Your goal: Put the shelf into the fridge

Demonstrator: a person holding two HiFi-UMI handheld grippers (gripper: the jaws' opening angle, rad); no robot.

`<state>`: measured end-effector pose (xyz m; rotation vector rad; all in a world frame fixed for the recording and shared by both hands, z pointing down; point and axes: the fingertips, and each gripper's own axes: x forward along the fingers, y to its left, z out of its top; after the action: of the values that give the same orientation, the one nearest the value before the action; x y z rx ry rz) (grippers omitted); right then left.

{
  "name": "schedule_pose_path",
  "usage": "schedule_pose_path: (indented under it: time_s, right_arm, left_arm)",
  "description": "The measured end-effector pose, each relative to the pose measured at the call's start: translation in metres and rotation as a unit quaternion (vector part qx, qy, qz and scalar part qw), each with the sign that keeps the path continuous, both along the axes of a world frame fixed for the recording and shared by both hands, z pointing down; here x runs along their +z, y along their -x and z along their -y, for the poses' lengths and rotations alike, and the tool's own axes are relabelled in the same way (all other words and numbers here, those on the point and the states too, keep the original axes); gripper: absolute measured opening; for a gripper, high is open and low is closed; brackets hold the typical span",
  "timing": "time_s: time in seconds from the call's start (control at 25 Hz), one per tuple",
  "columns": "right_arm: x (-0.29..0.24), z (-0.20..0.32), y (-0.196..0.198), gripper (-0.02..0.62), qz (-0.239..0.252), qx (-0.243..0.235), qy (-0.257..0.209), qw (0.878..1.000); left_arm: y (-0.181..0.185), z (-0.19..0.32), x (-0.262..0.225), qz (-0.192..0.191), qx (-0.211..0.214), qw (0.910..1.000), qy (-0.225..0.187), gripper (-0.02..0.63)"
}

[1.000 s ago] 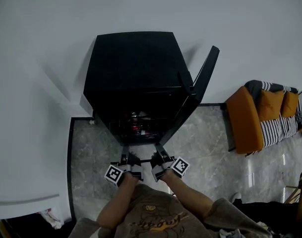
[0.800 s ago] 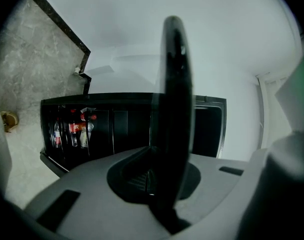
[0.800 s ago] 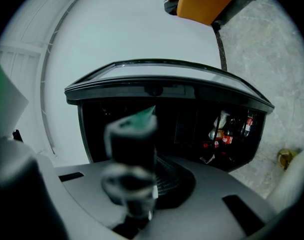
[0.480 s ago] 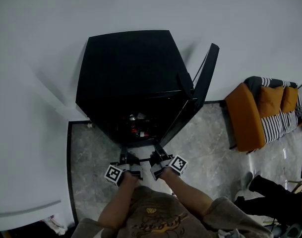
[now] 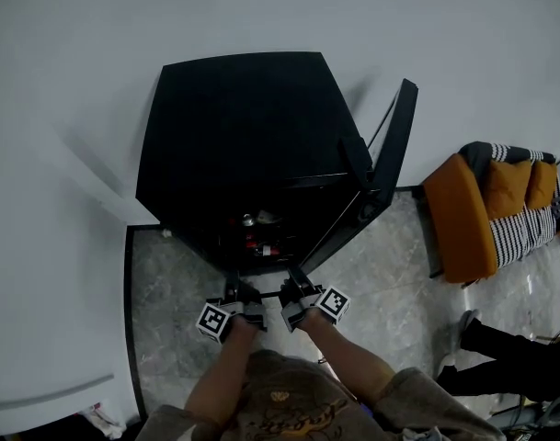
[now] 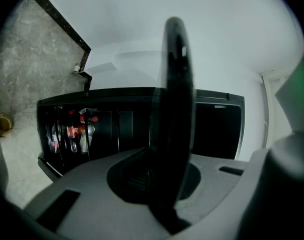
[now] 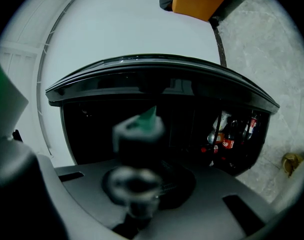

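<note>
While you're facing fridge point(image 5: 243, 127), left gripper point(image 5: 231, 283) and right gripper point(image 5: 296, 277) are pinching shelf point(image 5: 261, 295) level, just outside its mouth. Door point(image 5: 390, 145) is standing wide at right; bottles point(image 5: 254, 237) are sitting low inside.

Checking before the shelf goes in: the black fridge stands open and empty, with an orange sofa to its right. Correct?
Not empty: the black fridge stands open with bottles inside, as the left gripper view shows. The orange sofa is to its right.
</note>
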<state>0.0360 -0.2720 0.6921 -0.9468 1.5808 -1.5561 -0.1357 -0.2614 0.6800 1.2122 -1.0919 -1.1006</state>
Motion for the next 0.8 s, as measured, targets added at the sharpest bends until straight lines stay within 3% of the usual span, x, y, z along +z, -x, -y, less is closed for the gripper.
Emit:
schedule_pose_path:
  time_s: [0.48,0.64,0.8]
  right_arm:
    - [0.022,0.015,0.004,0.029,0.006,0.003,-0.006,1.000]
    - [0.031,0.019,0.004,0.029,-0.003,0.004,-0.005,1.000]
    - [0.035,0.025,0.004,0.029,-0.002,0.003,-0.013,1.000]
  left_arm:
    - [0.002,0.015,0.024,0.000,0.002,1.0000,-0.002,0.015]
    - [0.008,0.017,0.045,0.017,0.006,0.9998,0.007,0.015]
    - [0.004,0.024,0.040,0.003,0.004,1.0000,-0.005,0.016]
